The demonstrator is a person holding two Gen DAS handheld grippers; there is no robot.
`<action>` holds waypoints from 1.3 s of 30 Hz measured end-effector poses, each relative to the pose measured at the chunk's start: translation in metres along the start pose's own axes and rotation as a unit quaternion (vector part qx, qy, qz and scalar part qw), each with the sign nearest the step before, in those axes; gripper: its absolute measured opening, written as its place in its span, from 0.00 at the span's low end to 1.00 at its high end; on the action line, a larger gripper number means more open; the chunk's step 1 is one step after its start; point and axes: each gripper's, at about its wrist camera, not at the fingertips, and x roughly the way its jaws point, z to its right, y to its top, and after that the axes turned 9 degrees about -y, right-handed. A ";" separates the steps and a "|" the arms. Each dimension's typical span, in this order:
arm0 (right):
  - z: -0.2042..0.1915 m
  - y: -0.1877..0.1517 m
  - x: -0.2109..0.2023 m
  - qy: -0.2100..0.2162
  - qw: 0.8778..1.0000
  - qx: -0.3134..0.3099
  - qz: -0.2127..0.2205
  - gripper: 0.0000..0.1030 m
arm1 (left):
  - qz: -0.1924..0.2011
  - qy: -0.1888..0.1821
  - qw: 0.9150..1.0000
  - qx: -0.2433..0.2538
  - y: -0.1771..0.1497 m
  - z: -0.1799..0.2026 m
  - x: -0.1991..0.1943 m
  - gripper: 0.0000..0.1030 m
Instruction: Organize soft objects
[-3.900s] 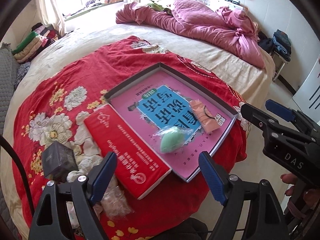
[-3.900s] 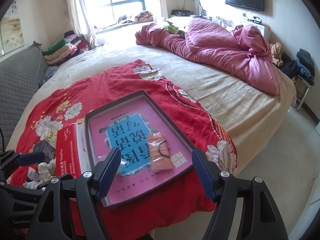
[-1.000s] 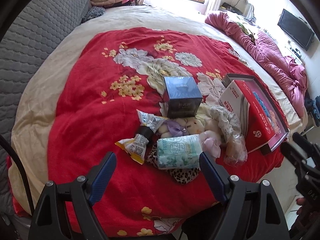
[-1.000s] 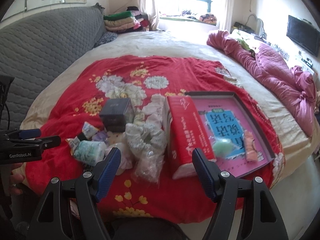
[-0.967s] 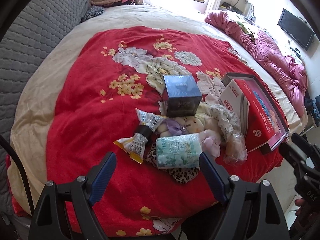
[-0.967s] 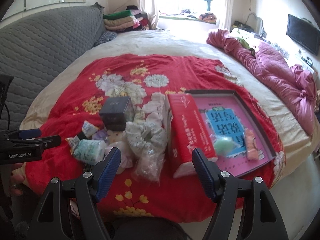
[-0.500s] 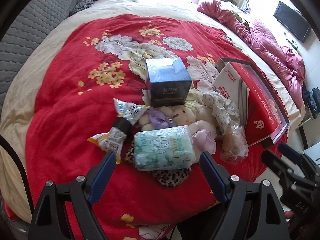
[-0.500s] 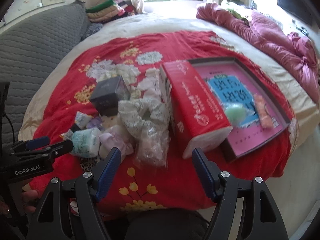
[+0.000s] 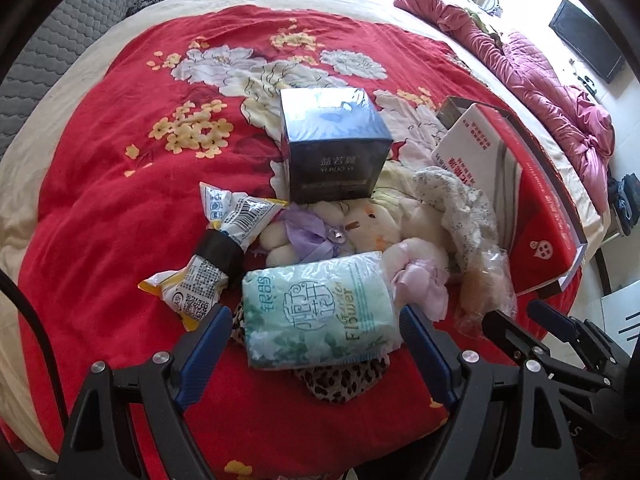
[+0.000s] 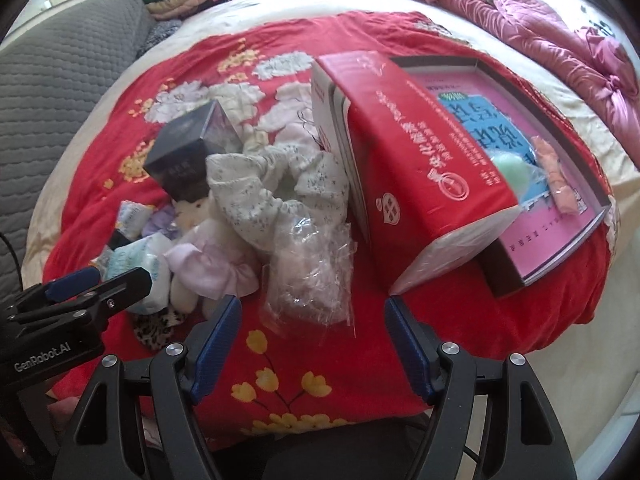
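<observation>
A pile of soft things lies on the red floral blanket (image 9: 120,184). A pale green tissue pack (image 9: 320,316) sits between the open fingers of my left gripper (image 9: 316,344), which also shows in the right wrist view (image 10: 96,284). Behind the pack lie a cream plush toy (image 9: 360,224) with a purple bow, a pink scrunchie (image 9: 424,284), a floral fabric piece (image 10: 280,184) and a clear plastic bag (image 10: 308,276). My right gripper (image 10: 312,340) is open just in front of the bag. A green sponge (image 10: 508,168) and a peach item (image 10: 556,180) lie in the pink box tray (image 10: 552,252).
A dark blue box (image 9: 336,148) stands behind the pile. A red box (image 10: 416,168) leans on the tray's left edge. Two snack packets (image 9: 224,240) lie left of the pile. A leopard-print cloth (image 9: 344,376) lies under the tissue pack. A pink quilt (image 9: 540,72) lies far right.
Both grippers have moved forward and down toward the pile. The tissue pack now sits between the left fingers, and the plastic bag is close before the right fingers.
</observation>
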 end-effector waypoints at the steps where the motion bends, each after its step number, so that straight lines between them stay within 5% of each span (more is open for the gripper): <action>1: -0.001 0.001 0.003 -0.002 1.000 0.000 -0.003 0.73 | 0.000 -0.001 1.000 -0.001 0.000 -0.001 0.001 0.83; 11: -0.005 0.007 0.031 -0.019 0.999 0.014 -0.030 0.73 | -0.011 -0.012 1.000 -0.009 0.000 -0.008 0.012 0.83; 15: -0.005 0.007 0.035 -0.013 0.999 0.019 -0.027 0.55 | -0.015 -0.014 1.000 -0.008 0.002 -0.009 0.016 0.83; 24: -0.001 0.008 0.027 0.000 1.000 0.018 -0.008 0.50 | -0.021 -0.020 0.999 -0.024 0.003 -0.013 0.024 0.82; 28: -0.004 0.008 0.019 0.006 1.000 0.008 0.004 0.50 | -0.022 -0.028 0.999 -0.030 0.005 -0.013 0.026 0.69; 39: -0.001 0.012 -0.006 0.019 0.999 0.001 0.036 0.50 | -0.010 -0.052 0.997 -0.057 0.008 -0.022 0.013 0.54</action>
